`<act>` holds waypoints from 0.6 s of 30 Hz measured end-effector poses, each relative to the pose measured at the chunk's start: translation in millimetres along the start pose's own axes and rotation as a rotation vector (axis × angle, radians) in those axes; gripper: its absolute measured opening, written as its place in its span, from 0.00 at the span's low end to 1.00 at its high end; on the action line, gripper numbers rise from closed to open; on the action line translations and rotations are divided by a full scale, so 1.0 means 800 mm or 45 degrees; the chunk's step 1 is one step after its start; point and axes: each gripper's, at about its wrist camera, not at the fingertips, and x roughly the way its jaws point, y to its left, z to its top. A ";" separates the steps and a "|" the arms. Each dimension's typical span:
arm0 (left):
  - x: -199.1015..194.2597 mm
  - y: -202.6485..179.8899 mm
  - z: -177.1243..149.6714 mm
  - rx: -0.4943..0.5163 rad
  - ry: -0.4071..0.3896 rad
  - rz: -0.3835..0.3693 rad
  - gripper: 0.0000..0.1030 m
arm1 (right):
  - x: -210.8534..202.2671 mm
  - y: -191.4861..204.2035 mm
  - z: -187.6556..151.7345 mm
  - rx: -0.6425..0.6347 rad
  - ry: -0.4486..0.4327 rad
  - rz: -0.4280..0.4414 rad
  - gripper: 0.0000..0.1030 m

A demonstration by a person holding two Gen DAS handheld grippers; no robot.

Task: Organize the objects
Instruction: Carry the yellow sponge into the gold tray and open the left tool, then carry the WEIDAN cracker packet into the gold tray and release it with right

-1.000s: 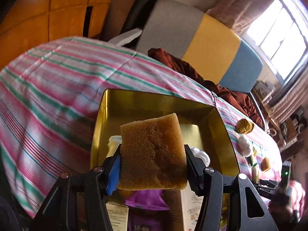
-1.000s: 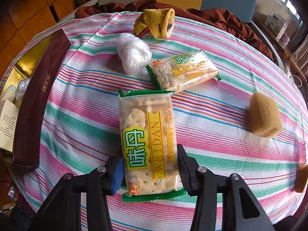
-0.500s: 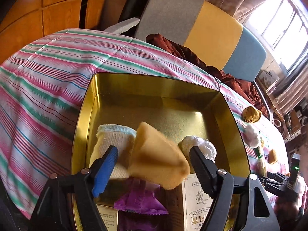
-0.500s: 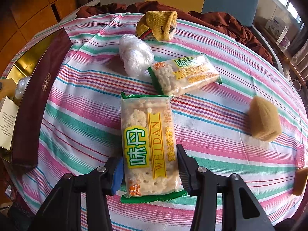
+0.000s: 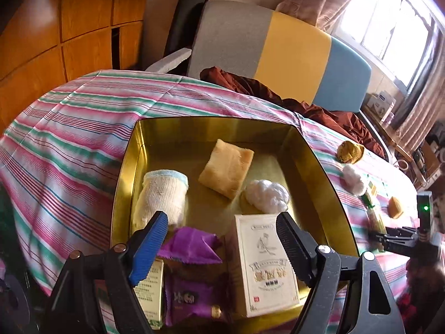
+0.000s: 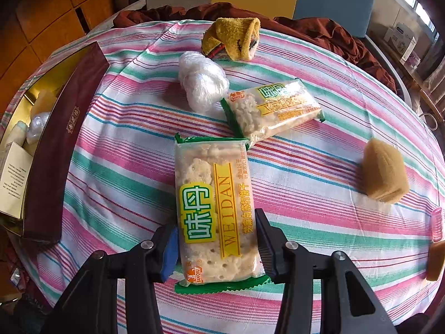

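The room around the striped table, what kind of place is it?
Probably a lived-in home room: a cloth-covered table, a curtained window, wooden cabinet doors and a colourful upholstered seat back.

Gold tin [image 5: 126, 172] on a pink-green-white striped cloth [image 5: 69, 128] (yellow sponge [image 5: 226, 168] and purple packet [image 5: 192, 246] inside).

Inside the gold tin [image 5: 130, 167], from twelve o'clock round: one sponge [image 5: 226, 168], one white plastic ball [image 5: 267, 196], one cream box [image 5: 264, 261], one purple packet [image 5: 192, 250], one pale sock [image 5: 162, 194]. On the cloth: two cracker packs [image 6: 214, 203] [image 6: 274, 108], one more sponge [image 6: 383, 171], another plastic ball [image 6: 201, 80], one yellow sock [image 6: 232, 39].
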 end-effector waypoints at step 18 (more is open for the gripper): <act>-0.042 0.009 -0.017 0.028 -0.103 0.085 1.00 | -0.073 0.118 0.036 -0.063 -0.204 0.276 0.47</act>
